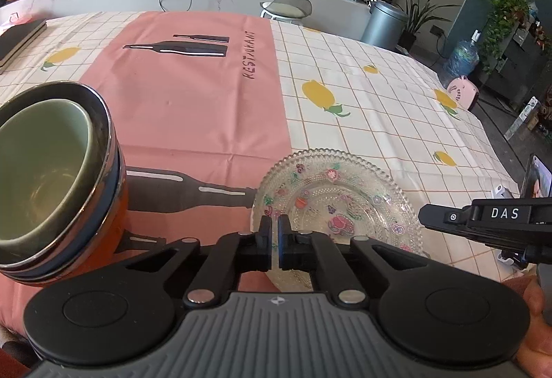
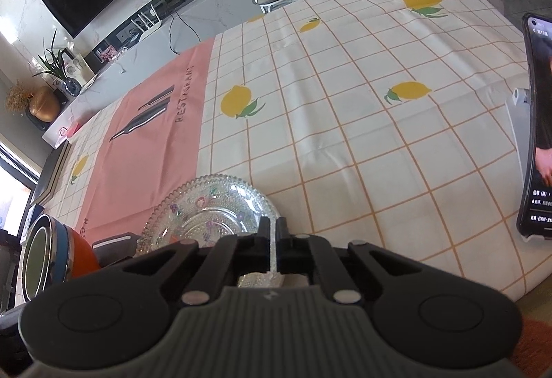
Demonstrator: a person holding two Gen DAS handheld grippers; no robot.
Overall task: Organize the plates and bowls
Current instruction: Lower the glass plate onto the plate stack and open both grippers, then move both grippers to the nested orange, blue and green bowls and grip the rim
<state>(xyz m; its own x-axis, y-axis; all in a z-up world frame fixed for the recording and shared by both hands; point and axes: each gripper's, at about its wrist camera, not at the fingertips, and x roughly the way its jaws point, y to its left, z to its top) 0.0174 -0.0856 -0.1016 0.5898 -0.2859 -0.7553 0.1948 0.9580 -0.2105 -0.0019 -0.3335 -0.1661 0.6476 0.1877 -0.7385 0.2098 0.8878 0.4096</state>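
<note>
A clear glass plate (image 1: 336, 200) with painted flowers sits near the table's front edge; it also shows in the right wrist view (image 2: 207, 209). My left gripper (image 1: 275, 222) is shut on the plate's near left rim. My right gripper (image 2: 273, 226) is shut on the plate's near right rim; its body shows in the left wrist view (image 1: 483, 222). A stack of bowls (image 1: 51, 171), a green one nested in steel-rimmed blue and orange ones, stands to the left, also seen in the right wrist view (image 2: 55, 253).
The table wears a checked lemon cloth (image 2: 345, 102) with a pink mat (image 1: 189, 95). A phone on a stand (image 2: 538, 136) is at the right edge. A dark tray (image 1: 19, 39) lies far left. A stool (image 1: 286, 8) stands beyond the table.
</note>
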